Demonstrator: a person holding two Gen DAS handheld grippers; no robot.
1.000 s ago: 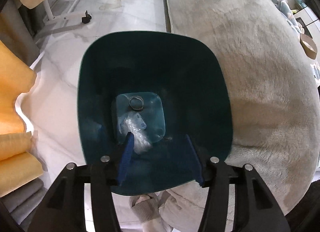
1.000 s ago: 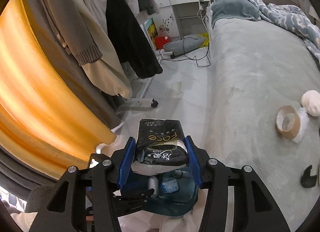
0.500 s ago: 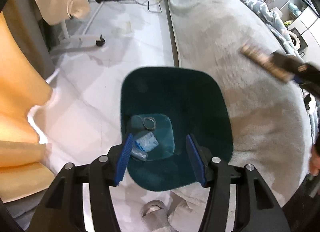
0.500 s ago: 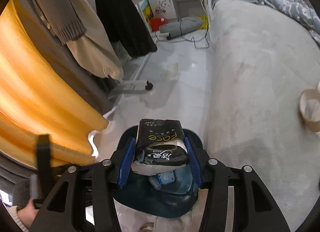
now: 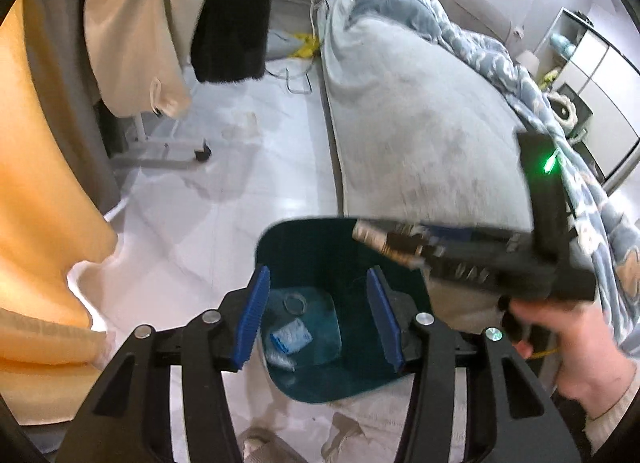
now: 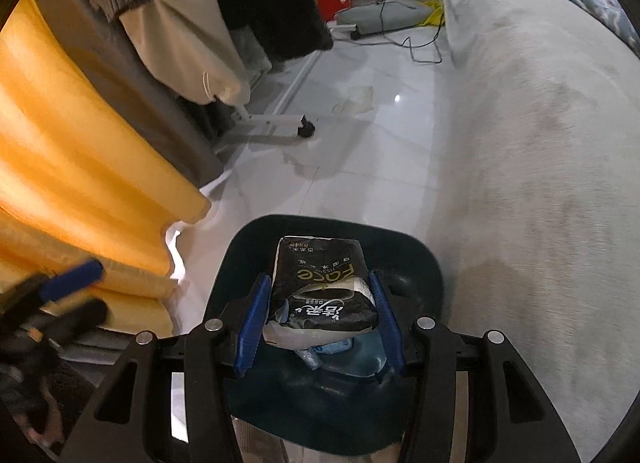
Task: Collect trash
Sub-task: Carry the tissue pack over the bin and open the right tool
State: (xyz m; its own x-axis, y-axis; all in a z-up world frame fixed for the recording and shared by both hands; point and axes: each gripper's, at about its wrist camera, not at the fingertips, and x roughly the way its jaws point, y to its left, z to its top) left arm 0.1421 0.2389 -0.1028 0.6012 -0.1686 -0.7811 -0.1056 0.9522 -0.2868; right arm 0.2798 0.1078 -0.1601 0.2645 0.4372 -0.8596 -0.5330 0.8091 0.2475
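Down by the bed (image 6: pixel 540 143), on the floor (image 6: pixel 360 151), sits a teal bin (image 6: pixel 424 263). Right tongs (image 6: pixel 320 319) grip a black tissue pack (image 6: pixel 320 287) above its mouth. Left tongs (image 5: pixel 316 315) gape, holding nothing, over it. Blue wrapper (image 5: pixel 291 337) and ring (image 5: pixel 295 302) lie at the bottom.

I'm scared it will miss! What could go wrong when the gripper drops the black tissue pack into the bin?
The right gripper holds the tissue pack over the teal bin, with its far end towards the far rim. If it tips as it is let go, it might catch that rim or land on the white floor. The left gripper hangs open over the same bin, so the two might bump.
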